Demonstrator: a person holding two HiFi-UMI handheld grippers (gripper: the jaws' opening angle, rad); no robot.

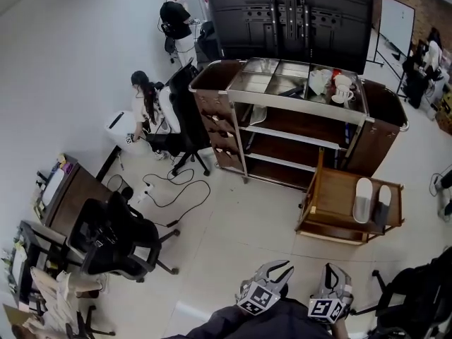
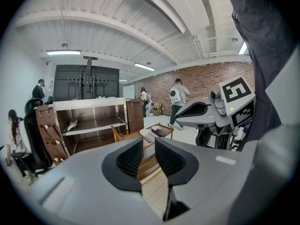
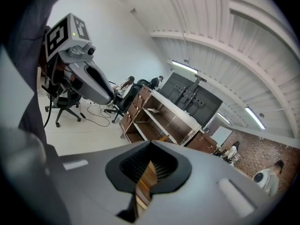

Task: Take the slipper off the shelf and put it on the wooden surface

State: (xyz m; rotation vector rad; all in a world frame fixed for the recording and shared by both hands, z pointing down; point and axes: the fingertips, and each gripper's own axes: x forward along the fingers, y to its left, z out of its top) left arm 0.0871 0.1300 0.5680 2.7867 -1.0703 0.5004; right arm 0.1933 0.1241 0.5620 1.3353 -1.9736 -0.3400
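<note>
A metal and wood shelf cart (image 1: 296, 104) stands in the middle of the room. A pale slipper (image 2: 72, 124) lies on its middle shelf (image 1: 258, 115). To the right of the cart is a low wooden table (image 1: 332, 203) with a white slipper (image 1: 362, 198) and a dark slipper (image 1: 381, 203) side by side on it. Both grippers are held low near my body, well short of the cart. My left gripper (image 1: 275, 268) (image 2: 148, 156) is open with nothing between its pads. My right gripper (image 1: 333, 272) (image 3: 149, 165) is shut and holds nothing.
Black office chairs (image 1: 116, 242) and a desk (image 1: 67, 193) stand at the left, with cables (image 1: 176, 186) across the floor. Two people (image 1: 152, 108) are at the far left behind the cart, and a black screen stand (image 1: 289, 13) is at the back. Another chair (image 1: 417, 295) is at the lower right.
</note>
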